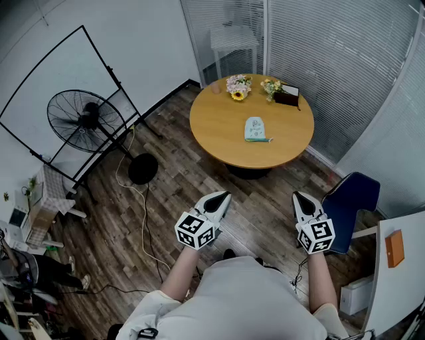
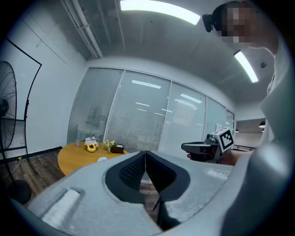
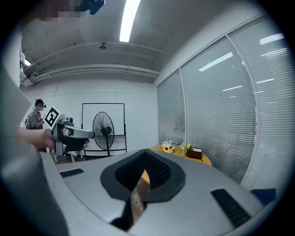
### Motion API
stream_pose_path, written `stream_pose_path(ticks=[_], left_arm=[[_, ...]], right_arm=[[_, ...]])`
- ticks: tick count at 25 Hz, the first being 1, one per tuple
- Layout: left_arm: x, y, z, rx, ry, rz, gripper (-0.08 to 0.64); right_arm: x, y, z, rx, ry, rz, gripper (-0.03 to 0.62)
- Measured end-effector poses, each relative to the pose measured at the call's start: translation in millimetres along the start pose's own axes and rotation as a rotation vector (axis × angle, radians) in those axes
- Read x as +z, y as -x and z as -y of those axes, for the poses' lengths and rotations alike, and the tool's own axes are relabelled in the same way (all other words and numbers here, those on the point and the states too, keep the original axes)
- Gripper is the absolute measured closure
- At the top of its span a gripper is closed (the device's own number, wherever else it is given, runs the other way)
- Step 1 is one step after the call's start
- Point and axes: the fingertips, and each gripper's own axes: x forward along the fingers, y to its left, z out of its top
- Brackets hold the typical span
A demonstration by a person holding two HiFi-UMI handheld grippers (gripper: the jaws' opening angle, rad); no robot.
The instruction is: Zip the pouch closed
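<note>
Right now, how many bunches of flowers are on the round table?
2. Both stand at the far edge of the table: the sunflower bunch on the left, the yellow bunch to its right, beside a dark box.

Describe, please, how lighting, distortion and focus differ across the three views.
Head view: even light, sharp, the small pale-green pouch clear on the round wooden table. Left gripper view: strong fisheye, dark corners, the white ceiling light strip glaring. Right gripper view: same fisheye, bowed window blinds, dark rounded border.
</note>
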Motion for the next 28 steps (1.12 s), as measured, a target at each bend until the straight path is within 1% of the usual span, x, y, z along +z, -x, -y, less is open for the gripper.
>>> stream_pose_path(ticks=[10, 16, 21, 28], left_arm=[[0, -1, -8, -0.016, 0.003, 0.004, 0.541], [-1, 1, -14, -0.032, 0.008, 0.008, 0.540], [2, 3, -20, -0.057, 0.008, 0.029, 0.540], [-3, 5, -31, -0.082, 0.011, 0.015, 0.540]], right_arm=[[0, -6, -8, 0.001, 0.009, 0.000, 0.589], [1, -9, -8, -0.028, -0.022, 0.017, 0.588], [-3, -13, -12, -0.045, -0.025, -0.001, 0.588], [-9, -17, -22, -0.057, -0.037, -0.025, 0.588]])
